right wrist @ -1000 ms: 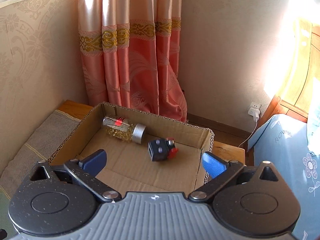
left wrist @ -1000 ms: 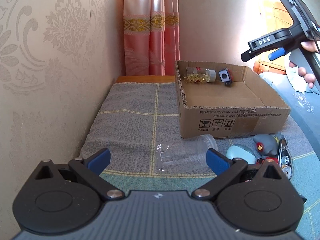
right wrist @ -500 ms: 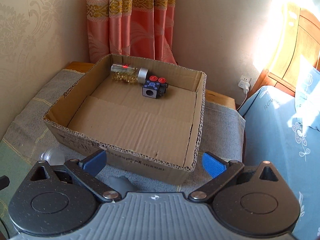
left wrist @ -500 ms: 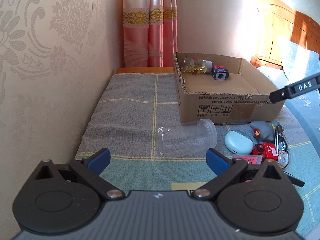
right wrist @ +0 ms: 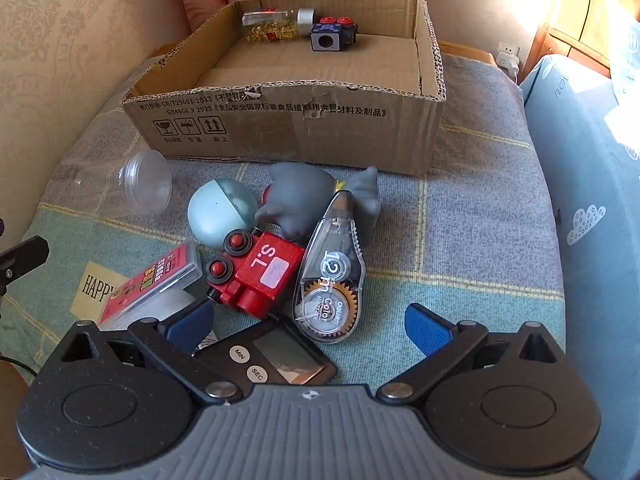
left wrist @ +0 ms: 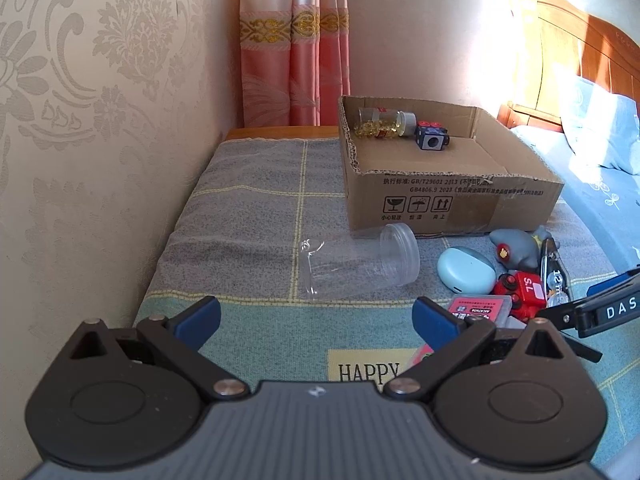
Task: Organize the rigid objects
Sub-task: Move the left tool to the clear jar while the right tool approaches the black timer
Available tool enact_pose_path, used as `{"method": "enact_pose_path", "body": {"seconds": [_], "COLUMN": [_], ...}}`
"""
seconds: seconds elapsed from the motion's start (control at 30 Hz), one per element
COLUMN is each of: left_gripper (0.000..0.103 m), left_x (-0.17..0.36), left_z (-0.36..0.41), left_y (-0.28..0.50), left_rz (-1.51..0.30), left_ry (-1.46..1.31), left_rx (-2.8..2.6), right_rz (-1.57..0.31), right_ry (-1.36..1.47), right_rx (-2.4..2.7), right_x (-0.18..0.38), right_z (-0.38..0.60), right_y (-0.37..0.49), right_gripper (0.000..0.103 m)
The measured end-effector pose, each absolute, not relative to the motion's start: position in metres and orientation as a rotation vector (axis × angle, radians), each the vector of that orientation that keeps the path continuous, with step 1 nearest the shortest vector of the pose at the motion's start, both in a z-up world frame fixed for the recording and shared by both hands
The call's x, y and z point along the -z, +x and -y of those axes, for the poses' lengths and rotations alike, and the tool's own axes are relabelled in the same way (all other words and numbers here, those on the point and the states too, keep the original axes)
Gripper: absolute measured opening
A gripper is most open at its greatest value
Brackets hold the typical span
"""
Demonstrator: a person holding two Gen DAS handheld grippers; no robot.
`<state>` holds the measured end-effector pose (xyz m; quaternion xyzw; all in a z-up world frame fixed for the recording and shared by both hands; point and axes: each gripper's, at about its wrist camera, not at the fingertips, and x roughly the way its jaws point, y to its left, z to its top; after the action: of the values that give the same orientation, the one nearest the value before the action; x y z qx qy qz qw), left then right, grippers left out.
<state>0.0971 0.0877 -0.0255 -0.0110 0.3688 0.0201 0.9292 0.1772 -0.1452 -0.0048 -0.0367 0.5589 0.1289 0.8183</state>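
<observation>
While only the capsule jar [right wrist: 276, 24] and the blue cube [right wrist: 332, 36] lay in the cardboard box [right wrist: 288, 120], you held both the left claw [left wrist: 316, 316] and right claw [right wrist: 308, 320] spread and empty, with the clear cup [right wrist: 124, 184], correction tape [right wrist: 330, 276], red toy [right wrist: 256, 272] and others left on the bed.

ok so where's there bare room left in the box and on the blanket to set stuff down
The cardboard box floor is bare except its far-left corner, where the capsule jar and dark cube sit. The blanket is open left of the box, and right of the correction tape. It is crowded between that tape and the clear cup.
</observation>
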Motion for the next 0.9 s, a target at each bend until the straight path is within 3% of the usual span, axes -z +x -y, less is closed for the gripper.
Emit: {"method": "enact_pose_path", "body": {"seconds": [0.53, 0.9], "left_gripper": [0.101, 0.101], "left_x": [0.032, 0.024], "left_z": [-0.086, -0.071], "left_y": [0.103, 0.136], "left_rz": [-0.781, -0.76], "left_ry": [-0.006, 0.03], "left_rx": [-0.033, 0.033], "right_rz": [-1.152, -1.112], "right_ry": [-0.251, -0.221], "right_rx": [-0.233, -0.277], "right_x": [0.02, 0.03], "right_z": [0.163, 0.172], "right_y": [0.149, 0.135], "right_gripper": [0.103, 0.103]}}
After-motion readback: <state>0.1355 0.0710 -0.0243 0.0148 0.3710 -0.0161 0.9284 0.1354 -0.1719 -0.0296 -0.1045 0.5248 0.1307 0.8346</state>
